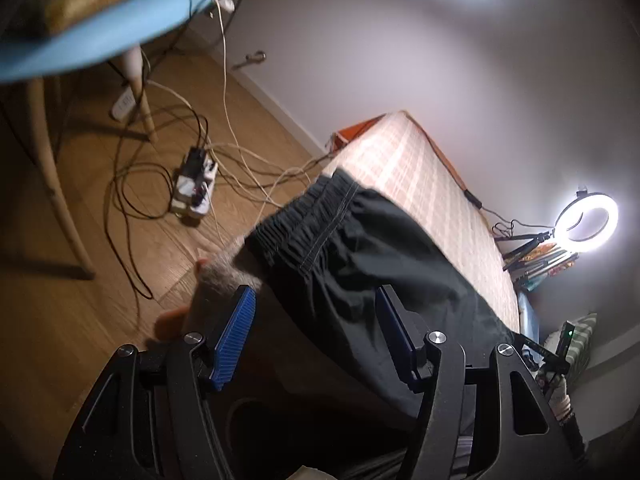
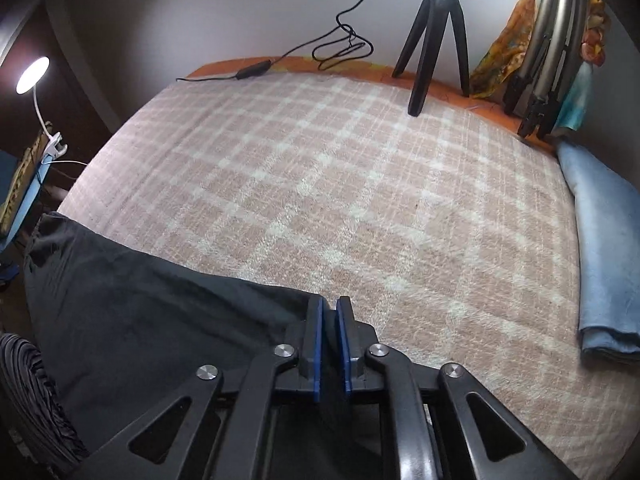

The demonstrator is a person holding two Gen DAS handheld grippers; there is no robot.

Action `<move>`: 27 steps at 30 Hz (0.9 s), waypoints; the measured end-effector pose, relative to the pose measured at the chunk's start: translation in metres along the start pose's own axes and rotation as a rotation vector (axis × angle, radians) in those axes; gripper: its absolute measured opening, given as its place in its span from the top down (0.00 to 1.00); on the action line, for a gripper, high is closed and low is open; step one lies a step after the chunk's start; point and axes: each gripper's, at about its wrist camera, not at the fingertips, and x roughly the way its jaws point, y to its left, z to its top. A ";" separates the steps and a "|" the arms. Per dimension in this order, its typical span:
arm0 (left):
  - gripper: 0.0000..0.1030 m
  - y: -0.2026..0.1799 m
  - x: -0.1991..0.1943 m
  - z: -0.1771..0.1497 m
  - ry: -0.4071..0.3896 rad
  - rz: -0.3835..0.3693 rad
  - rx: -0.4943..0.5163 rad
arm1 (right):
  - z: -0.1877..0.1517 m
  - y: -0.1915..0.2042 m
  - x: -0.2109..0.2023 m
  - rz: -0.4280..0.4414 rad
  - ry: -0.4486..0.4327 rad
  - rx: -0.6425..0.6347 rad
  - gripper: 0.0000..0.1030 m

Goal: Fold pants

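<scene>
Black pants (image 2: 132,312) lying along the near edge of a bed covered by a pink-and-white checked blanket (image 2: 320,184), one end hanging off the side toward the wooden floor (image 1: 80,280). Gathered waistband (image 1: 304,216) visible in the left wrist view, bunched at the bed's corner and turned toward the floor. Left gripper (image 1: 316,332) hovering over the dark cloth just behind that waistband, blue pads (image 1: 236,332) standing well apart, nothing pinched between them, fabric showing in the gap beneath. Right gripper (image 2: 329,344) at the other end of the garment, pads drawn close together and clamped on a fold of the black cloth at its edge, a thin strip of fabric showing between them. Beside the left gripper, a grey fuzzy slipper (image 1: 224,276) with toes (image 1: 172,320) poking out, on the floor below the bed's edge. Farther off on the floor, a power strip (image 1: 196,184) tangled with cables, near the legs of a blue chair (image 1: 100,36). At the bed's far side, a small black tripod (image 2: 436,36) standing on the blanket's edge, a ring light (image 1: 586,222) glowing there in the left view, and a folded blue towel (image 2: 604,248) lying along the right edge.
</scene>
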 end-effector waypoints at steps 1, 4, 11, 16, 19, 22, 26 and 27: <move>0.40 0.001 0.007 -0.001 0.002 0.006 -0.001 | 0.000 0.001 -0.002 -0.010 -0.003 0.011 0.69; 0.40 0.008 0.018 0.000 0.001 0.014 -0.023 | -0.002 0.003 -0.018 -0.003 -0.034 0.029 0.67; 0.40 0.021 0.036 0.006 -0.029 -0.061 -0.079 | -0.013 0.024 -0.056 0.047 -0.087 0.023 0.67; 0.42 0.038 0.040 0.005 -0.099 -0.141 -0.182 | -0.019 0.041 -0.069 0.077 -0.104 0.021 0.67; 0.51 0.038 0.037 0.004 -0.143 -0.171 -0.193 | -0.020 0.053 -0.075 0.096 -0.107 0.018 0.66; 0.70 0.035 0.035 0.004 -0.169 -0.166 -0.175 | -0.019 0.069 -0.077 0.125 -0.113 0.015 0.67; 0.80 0.029 0.029 0.007 -0.213 -0.151 -0.144 | -0.014 0.097 -0.076 0.179 -0.108 0.006 0.67; 0.81 0.020 0.025 0.008 -0.231 -0.134 -0.098 | -0.013 0.106 -0.074 0.197 -0.101 -0.006 0.66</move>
